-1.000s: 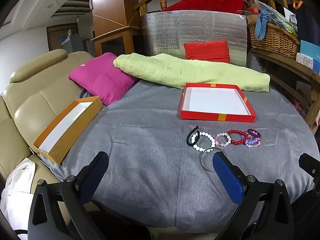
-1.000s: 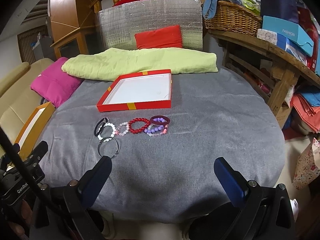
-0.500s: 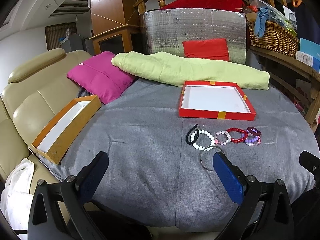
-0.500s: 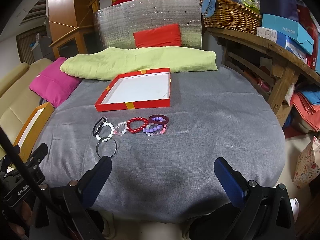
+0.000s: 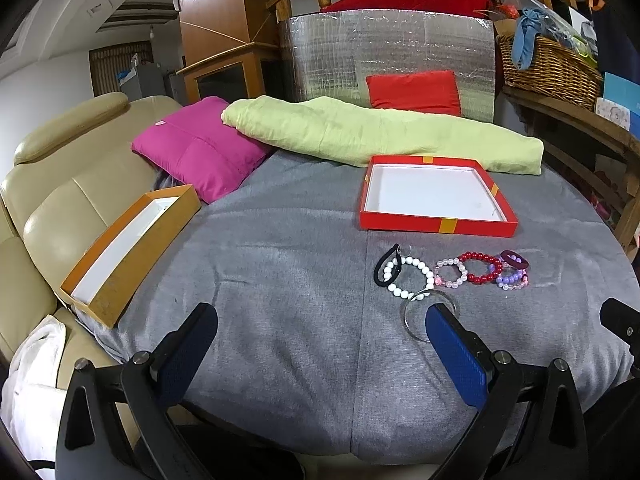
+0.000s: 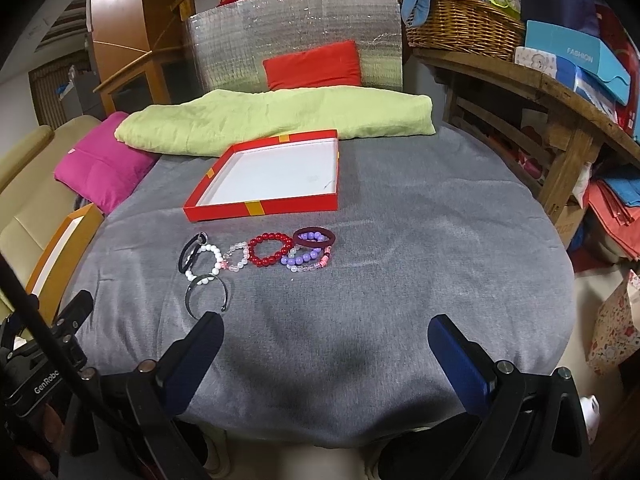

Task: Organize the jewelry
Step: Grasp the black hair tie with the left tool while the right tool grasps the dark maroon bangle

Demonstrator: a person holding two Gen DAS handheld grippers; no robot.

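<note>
Several bracelets lie in a row on the grey cloth: a black band (image 5: 385,265), white beads (image 5: 416,276), pale pink beads (image 5: 451,273), red beads (image 5: 480,267), a maroon ring (image 5: 513,259) over purple beads (image 5: 511,280), and a silver bangle (image 5: 416,314) nearest me. Behind them sits an empty red tray (image 5: 436,227) with a white floor. In the right wrist view the same row runs from the black band (image 6: 188,254) through the red beads (image 6: 270,249) to the maroon ring (image 6: 314,237), in front of the red tray (image 6: 264,209). My left gripper (image 5: 320,328) and right gripper (image 6: 326,338) both hang open near the front edge, holding nothing.
An orange box (image 5: 128,248) with a white inside rests on the beige sofa (image 5: 60,208) at the left. A magenta pillow (image 5: 200,152), a green blanket (image 5: 380,132) and a silver panel (image 5: 388,52) line the back. A wooden shelf (image 6: 540,92) with a wicker basket (image 6: 460,20) stands at the right.
Both grippers have crept slightly forward toward the bracelets and stayed open. Nothing on the cloth has moved.
</note>
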